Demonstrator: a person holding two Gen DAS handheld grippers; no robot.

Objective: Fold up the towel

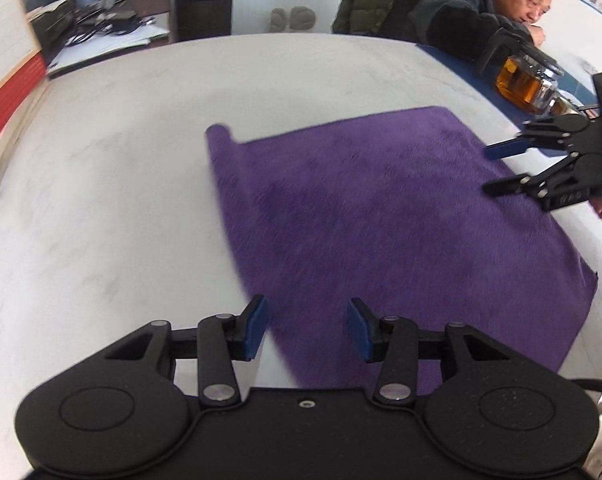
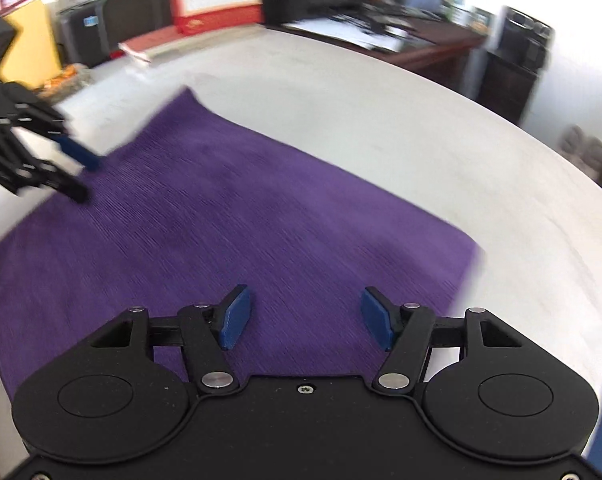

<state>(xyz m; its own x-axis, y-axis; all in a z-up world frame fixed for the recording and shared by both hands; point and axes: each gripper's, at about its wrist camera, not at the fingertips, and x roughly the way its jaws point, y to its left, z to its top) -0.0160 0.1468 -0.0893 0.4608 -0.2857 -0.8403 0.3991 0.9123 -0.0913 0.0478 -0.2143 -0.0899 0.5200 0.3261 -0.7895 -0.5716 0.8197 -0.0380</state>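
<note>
Left wrist | fuzzy purple towel (image 1: 381, 216) flat | both tongs (image 1: 307, 330) (image 2: 305, 316) agape, empty

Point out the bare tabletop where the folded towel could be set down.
The table is bare left of and beyond the purple towel, up to its far edge. It is crowded on the right: a glass teapot, a seated person's sleeve and the right tool.

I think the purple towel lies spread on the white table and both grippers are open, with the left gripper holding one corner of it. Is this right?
Not quite. The left gripper holds nothing: the left wrist view shows its jaws apart, with no cloth pinched between them. The rest stands: the purple towel lies spread on the white table, and the right gripper is open too.
</note>
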